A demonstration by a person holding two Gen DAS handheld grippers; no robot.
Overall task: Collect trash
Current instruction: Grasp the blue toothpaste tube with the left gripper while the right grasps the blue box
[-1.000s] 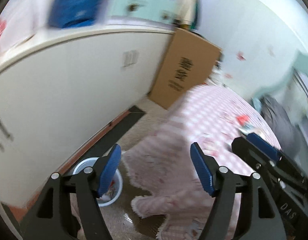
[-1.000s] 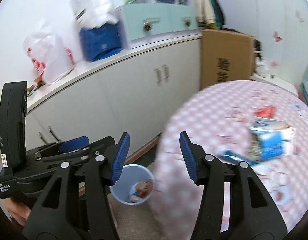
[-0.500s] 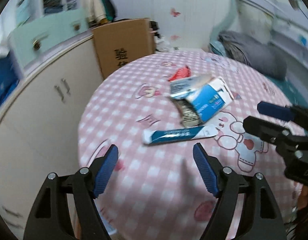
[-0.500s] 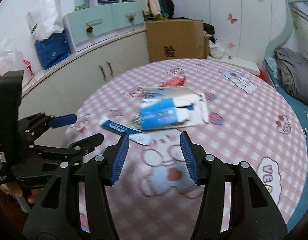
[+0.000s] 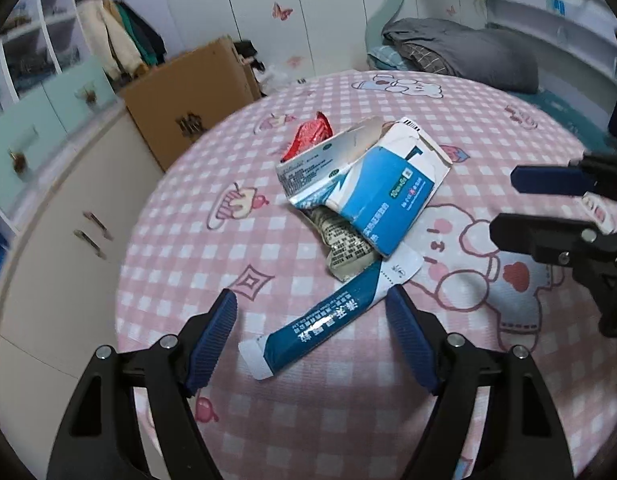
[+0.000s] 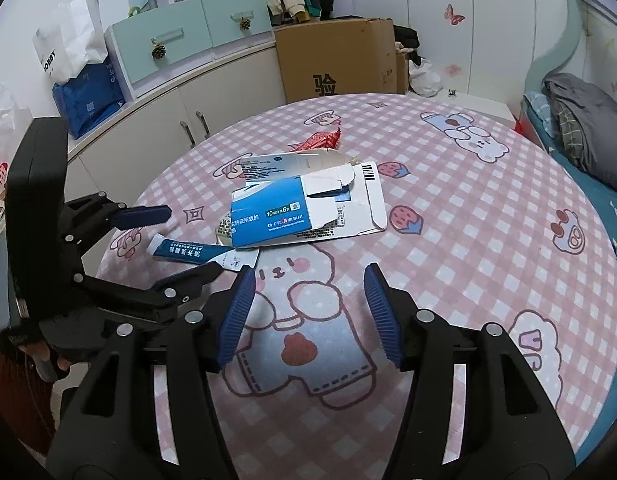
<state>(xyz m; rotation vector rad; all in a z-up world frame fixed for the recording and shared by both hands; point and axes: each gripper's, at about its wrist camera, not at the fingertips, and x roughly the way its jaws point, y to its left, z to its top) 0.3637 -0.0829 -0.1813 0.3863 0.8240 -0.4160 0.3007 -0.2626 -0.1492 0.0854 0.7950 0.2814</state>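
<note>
Trash lies on the round table with the pink checked cloth (image 5: pixel 488 400): a long blue flattened box (image 5: pixel 328 322), a torn blue-and-white medicine carton (image 5: pixel 384 196), a silver carton (image 5: pixel 320 160), a crumpled printed wrapper (image 5: pixel 344 248) and a red foil wrapper (image 5: pixel 308 138). My left gripper (image 5: pixel 310 340) is open, its jaws on either side of the long blue box (image 6: pixel 192 254), just above it. My right gripper (image 6: pixel 310 314) is open and empty over the cloth, nearer than the torn carton (image 6: pixel 292 210).
White cabinets (image 5: pixel 56 248) curve along the left of the table. A brown cardboard box (image 6: pixel 336 60) stands behind the table. A bed with grey bedding (image 5: pixel 456 52) is at the right. Bags (image 6: pixel 76 76) sit on the cabinet top.
Both grippers swung from the floor bin and cabinet side up over the table. My left gripper has closed in on the long blue box. Both stayed open.
</note>
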